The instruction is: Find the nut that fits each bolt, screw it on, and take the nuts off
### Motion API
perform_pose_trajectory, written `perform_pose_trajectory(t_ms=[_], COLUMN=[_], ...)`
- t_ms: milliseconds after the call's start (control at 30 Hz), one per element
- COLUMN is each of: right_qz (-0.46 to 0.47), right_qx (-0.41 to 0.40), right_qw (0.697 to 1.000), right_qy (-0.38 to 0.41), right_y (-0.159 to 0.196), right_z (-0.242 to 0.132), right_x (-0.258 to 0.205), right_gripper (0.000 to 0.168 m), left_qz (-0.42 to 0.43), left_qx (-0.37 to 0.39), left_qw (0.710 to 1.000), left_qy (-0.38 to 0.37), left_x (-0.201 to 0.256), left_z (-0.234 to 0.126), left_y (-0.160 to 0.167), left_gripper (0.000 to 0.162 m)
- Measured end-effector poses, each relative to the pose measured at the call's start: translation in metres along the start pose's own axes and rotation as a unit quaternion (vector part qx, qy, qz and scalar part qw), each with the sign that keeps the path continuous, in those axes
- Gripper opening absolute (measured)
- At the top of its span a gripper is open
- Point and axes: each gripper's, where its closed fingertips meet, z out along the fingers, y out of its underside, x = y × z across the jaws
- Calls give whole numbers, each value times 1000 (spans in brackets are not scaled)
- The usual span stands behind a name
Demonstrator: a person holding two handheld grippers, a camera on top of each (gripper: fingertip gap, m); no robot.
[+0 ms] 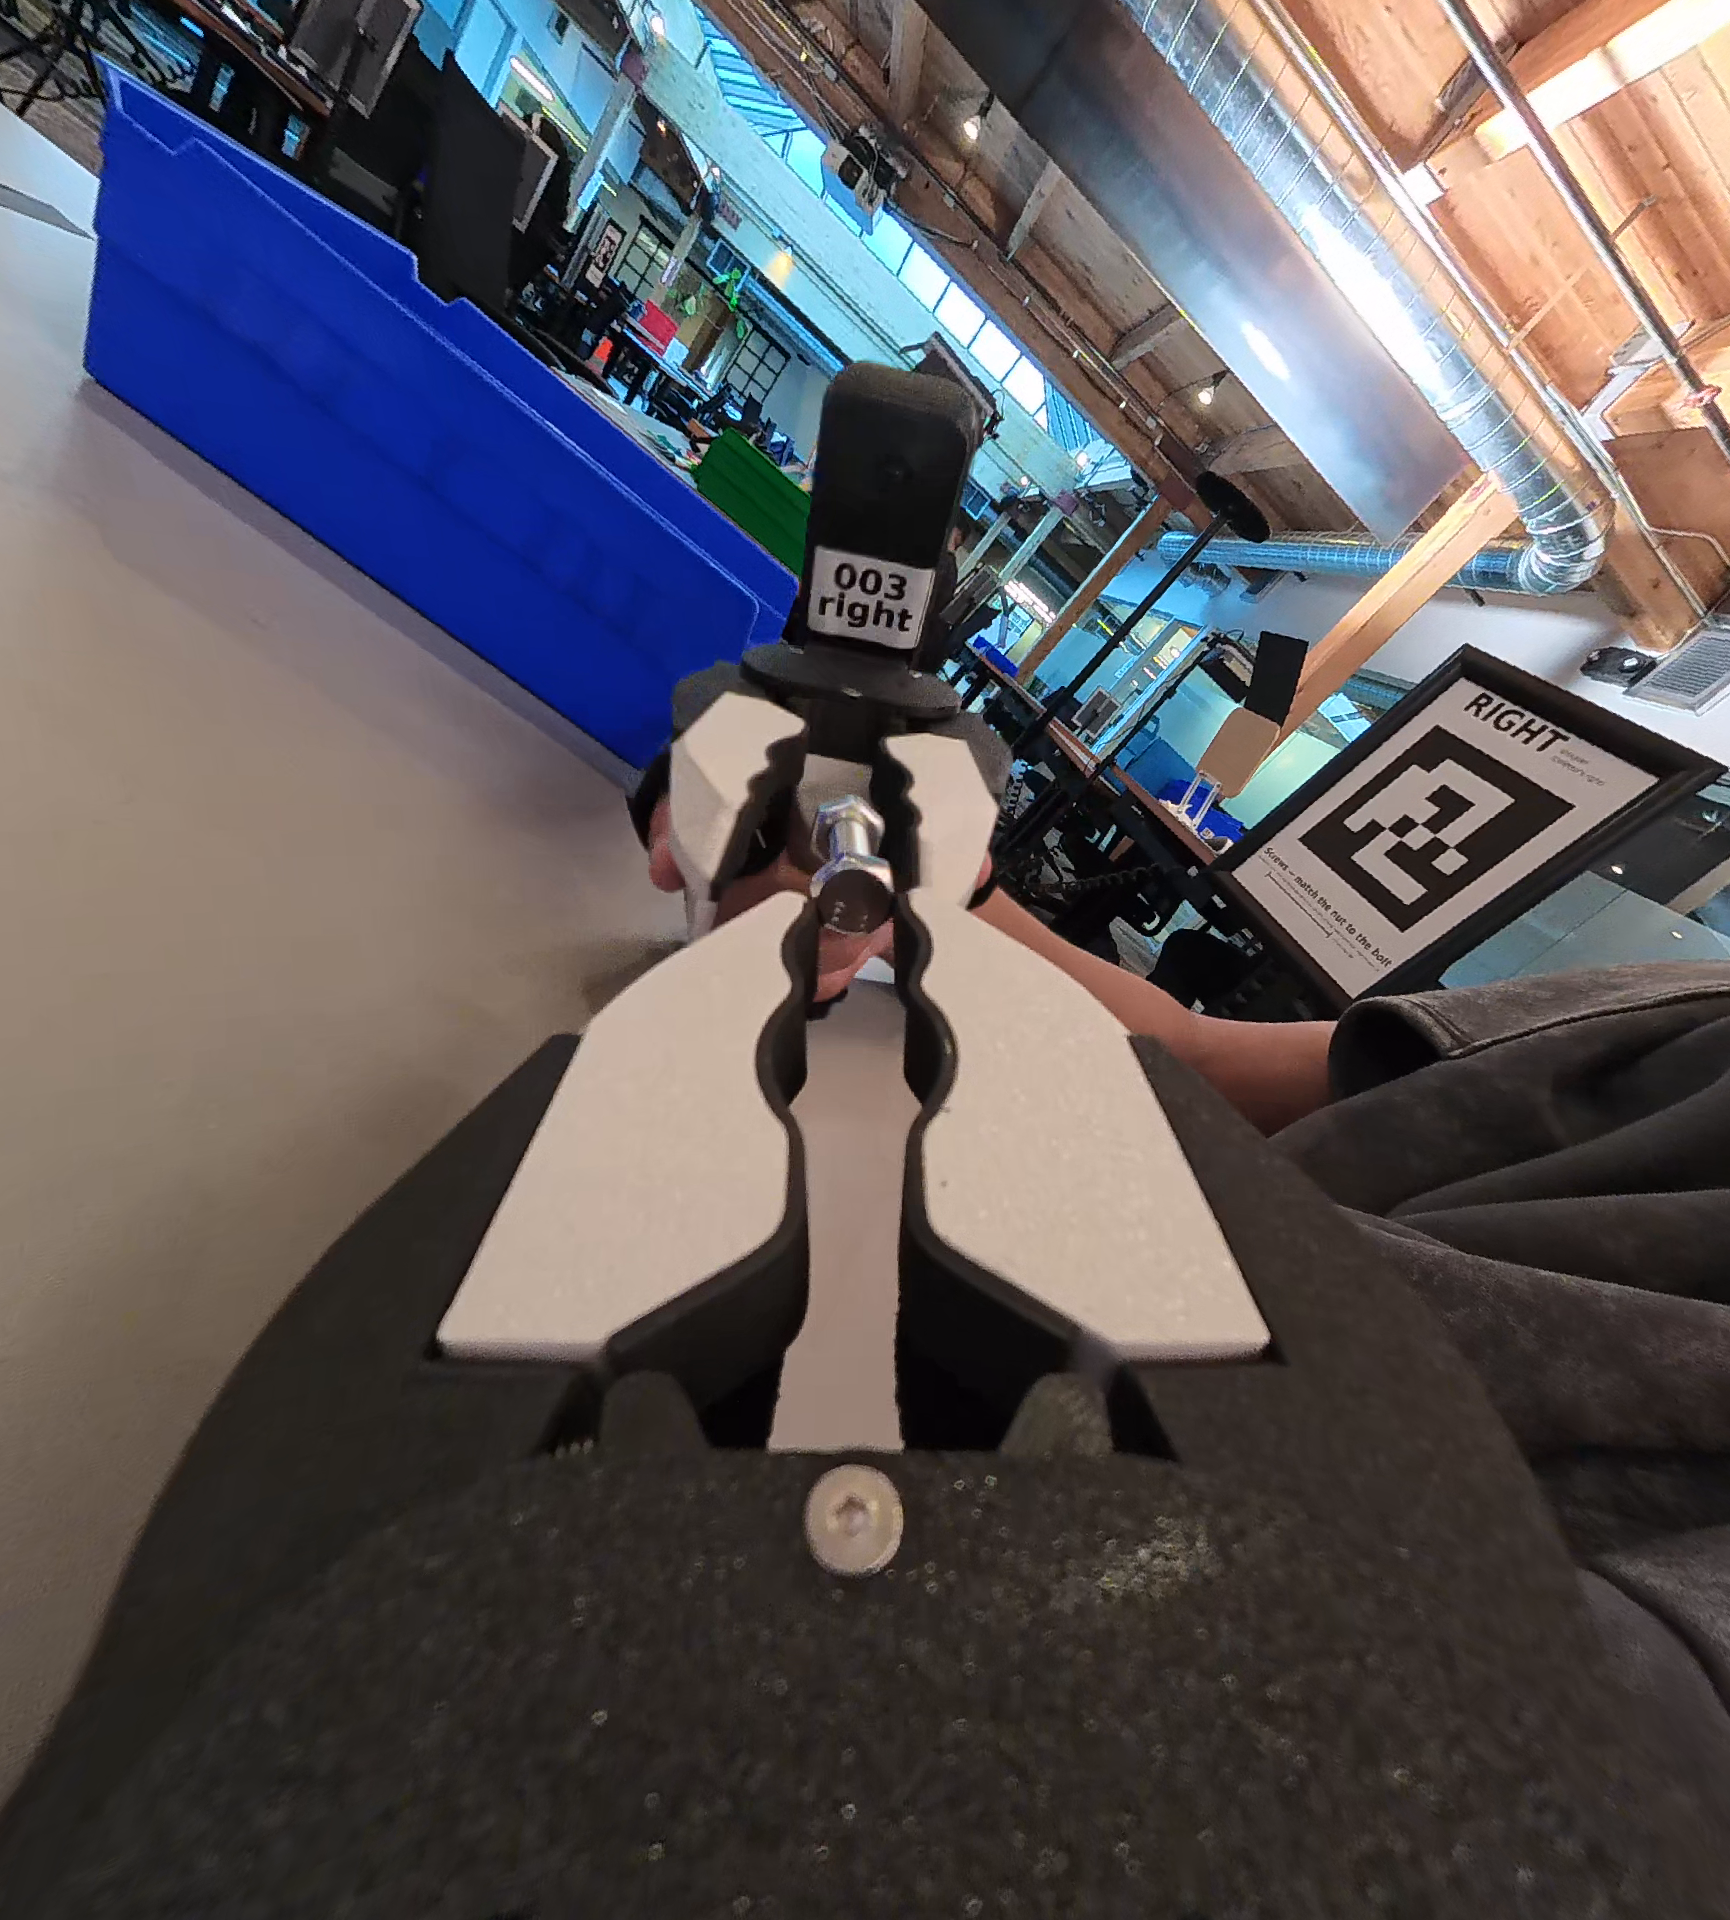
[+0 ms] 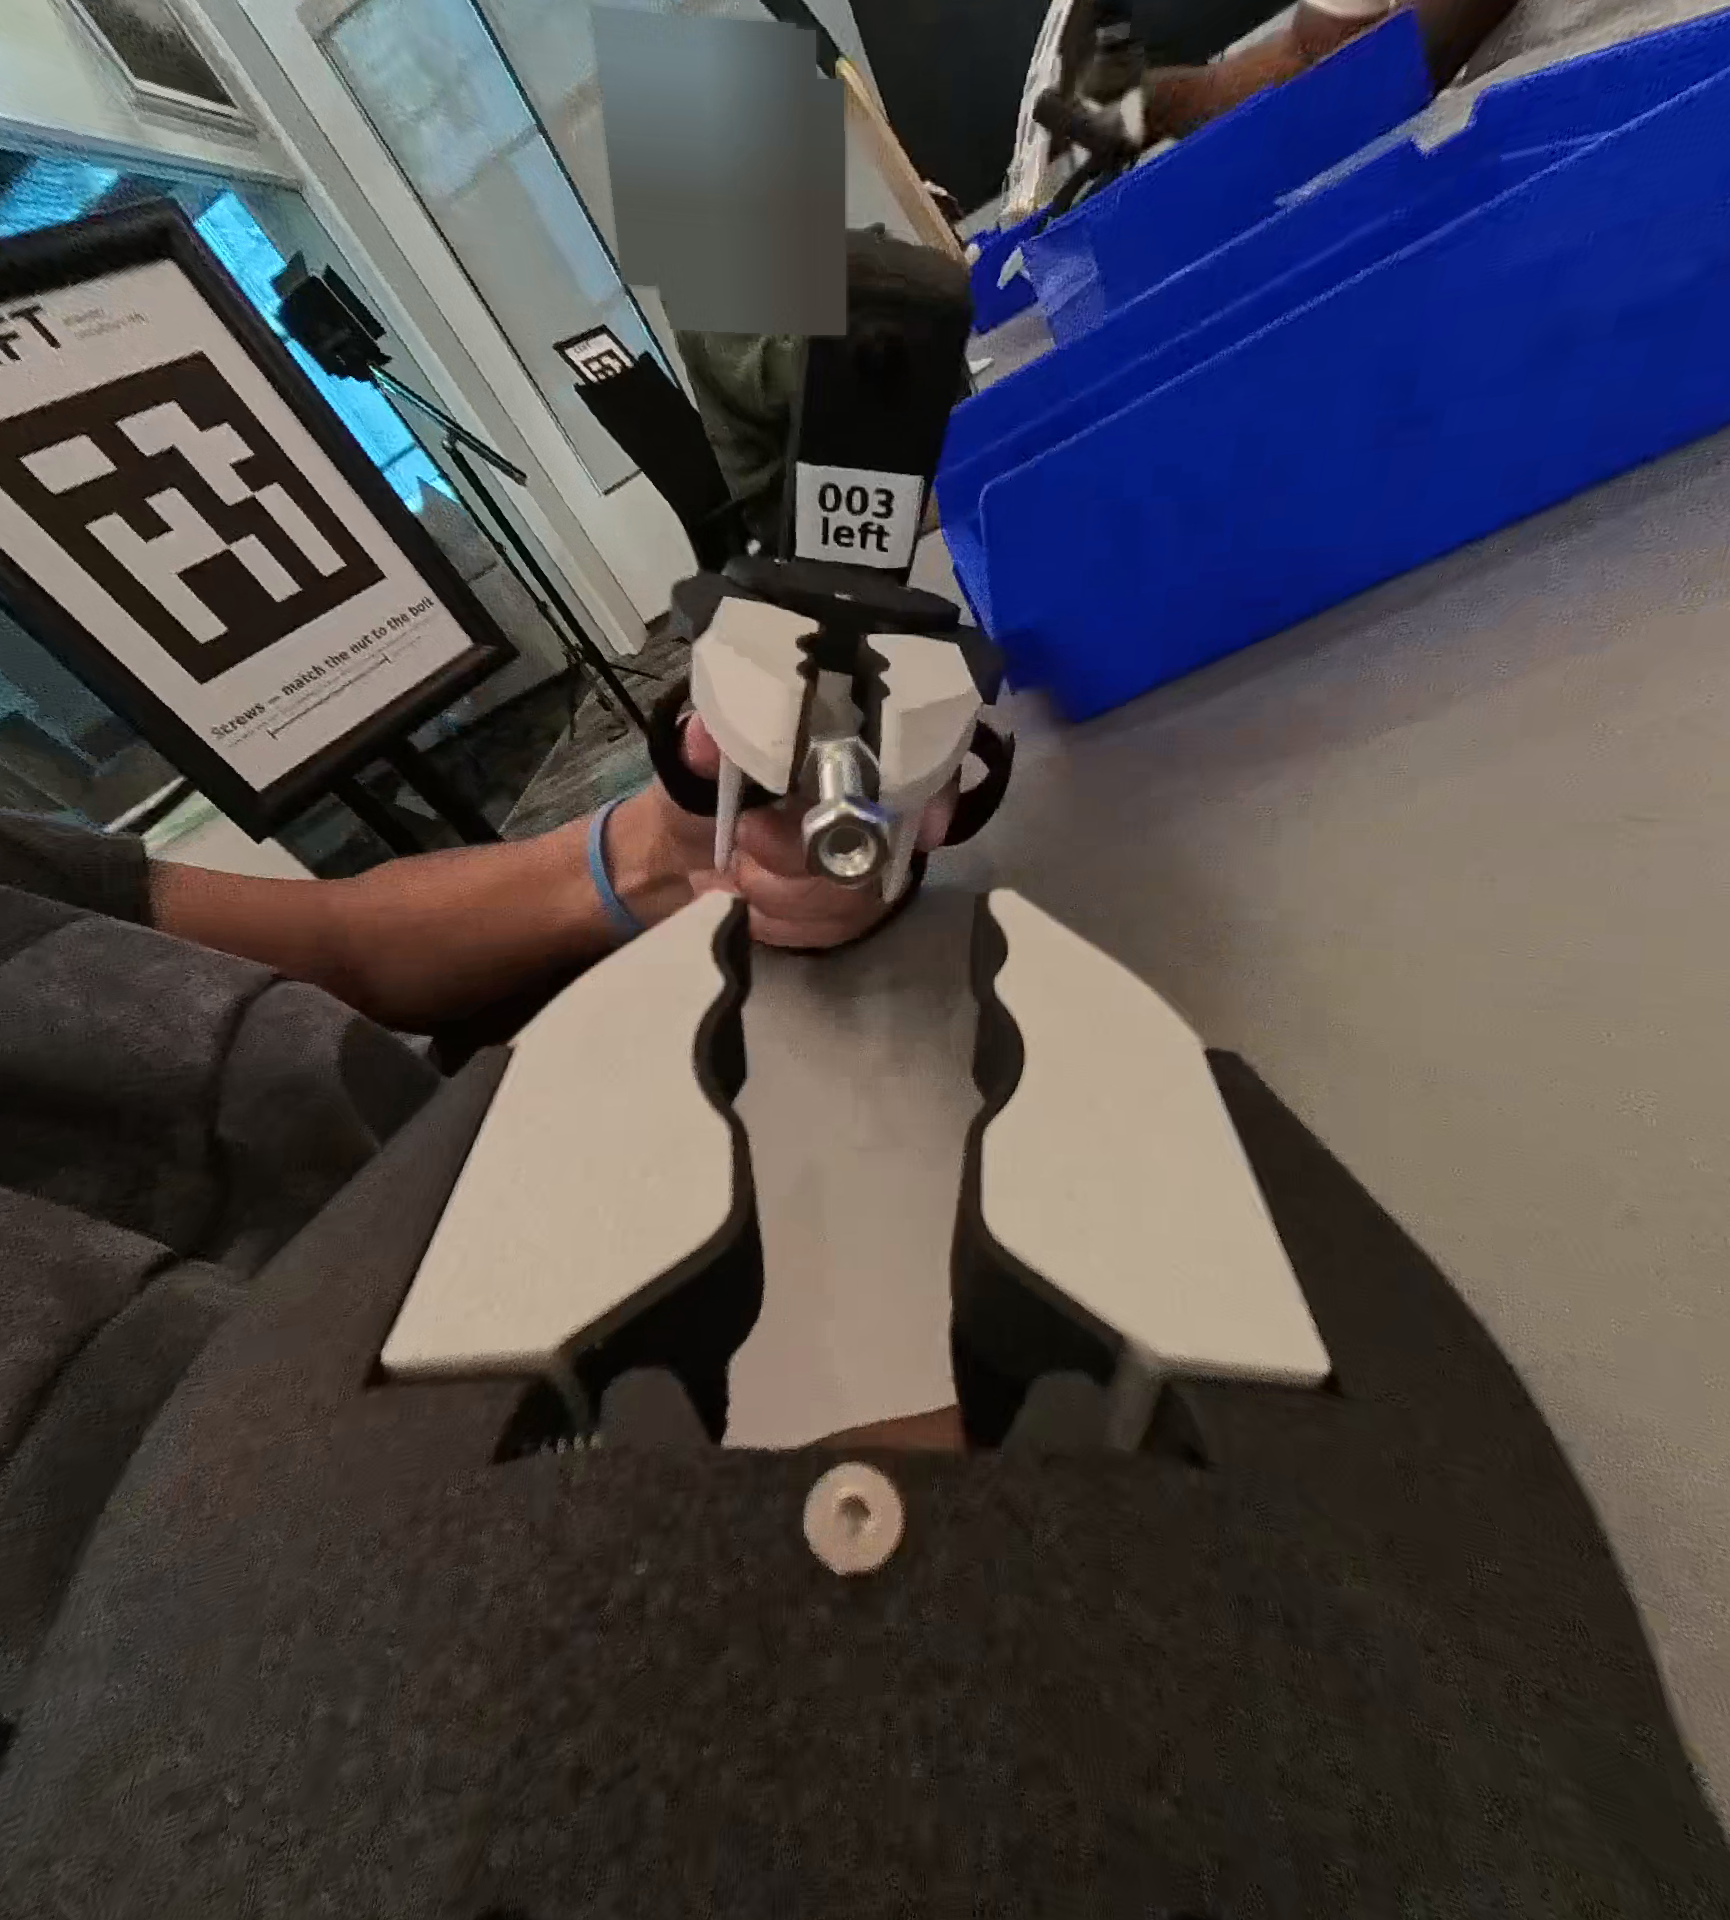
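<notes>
The left gripper [image 1: 848, 923] is nearly closed. Its two white fingers pinch the head of a silver bolt [image 1: 845, 914] at their tips. The bolt sticks straight out ahead of it, and a silver nut [image 1: 845, 818] sits on the threads near the far end.

The right gripper [image 2: 861, 909] faces it head-on with its fingers spread wide and nothing between them. The nut [image 2: 845, 844] is just ahead of its fingertips. Seen from the left side, those fingers flank the nut without clearly touching it.

This looks like the turning step, with one gripper steadying the bolt while the other goes for the nut. I cannot tell whether the nut is meant to go on or come off. The next move probably calls for the right gripper to slide forward a little, close squarely on the nut's flat sides, then twist while the left keeps the bolt from spinning. A grip on the corners could slip.

Both grippers are held above a pale grey table [image 2: 1463, 935], which is bare beneath them. Blue plastic bins [image 2: 1360, 468] stand on the table, off to the right of the right gripper and well apart from it. On the opposite side are the person's forearm and dark sleeve [image 2: 113, 987]. Beyond these a framed sign [image 2: 165, 520] stands past the table edge.
</notes>
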Motion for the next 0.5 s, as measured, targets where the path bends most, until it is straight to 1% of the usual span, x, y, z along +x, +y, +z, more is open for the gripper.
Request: perform_pose_trajectory(t_ms=[167, 267, 300, 367, 400, 467, 500], right_qz=[50, 76, 72, 62, 55, 9, -40], right_qx=[48, 46, 44, 38, 37, 40, 38], right_qw=[996, 993, 994, 996, 997, 999, 998], right_qy=[-59, -80, -72, -53, -43, -19, -2], right_y=[-14, -12, -12, -12, -11, -12, -11], right_z=[-2, -2, -1, 0, 1, 2, 2], right_x=[-11, -16, -15, -11, -9, -5, -6], right_gripper=[38, 36, 33, 18, 15, 15, 15], left_qz=[4, 9, 10, 10, 10, 3, -6], left_qx=[-3, -8, -9, -9, -10, -10, -9], left_qw=[1000, 1000, 1000, 1000, 1000, 1000, 1000], left_qy=[-2, -4, -3, 3, 2, 3, 12], left_x=[0, 0, 1, 2, 2, 1, 2], left_z=[-1, 0, 0, 0, 0, -1, -2], left_y=[1, 2, 2, 2, 3, 3, 2], left_gripper=[13, 13, 13, 13, 13, 13, 13])
